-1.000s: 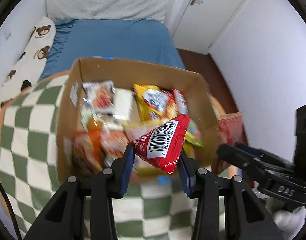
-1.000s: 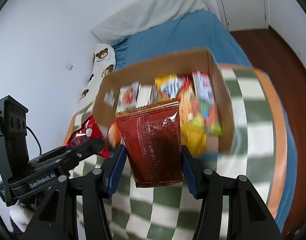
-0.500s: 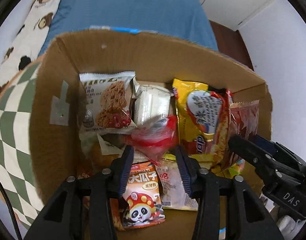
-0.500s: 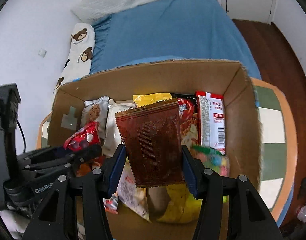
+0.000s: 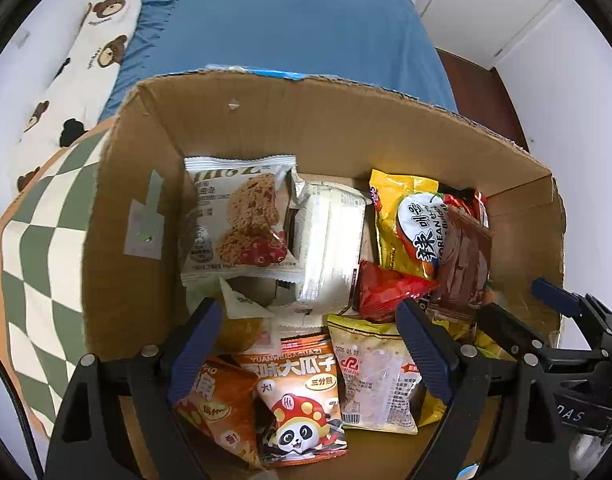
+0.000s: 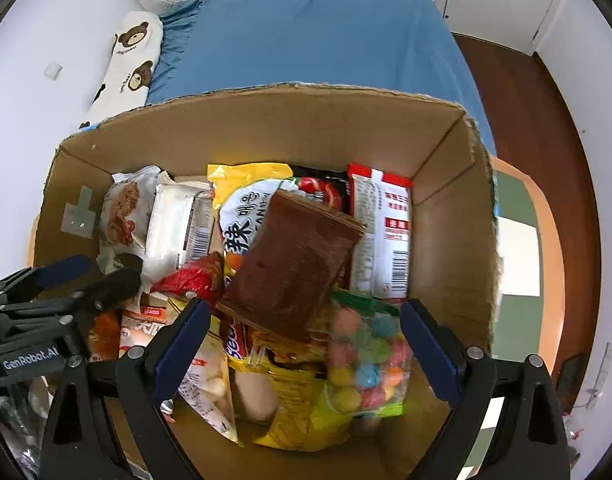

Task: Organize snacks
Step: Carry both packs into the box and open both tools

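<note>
Left wrist view: left gripper (image 5: 308, 354) fingers opening wide over the cardboard box (image 5: 346, 128), nothing pressed between them; the red packet (image 5: 386, 290) lies right of centre. Right wrist view: right gripper (image 6: 302, 354) fingers opening too; the brown packet (image 6: 294, 268) lies tilted mid-frame, free of them.

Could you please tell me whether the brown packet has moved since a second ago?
Yes. The brown packet has left the opening right gripper and dropped into the box, lying tilted on the other snacks.
</note>
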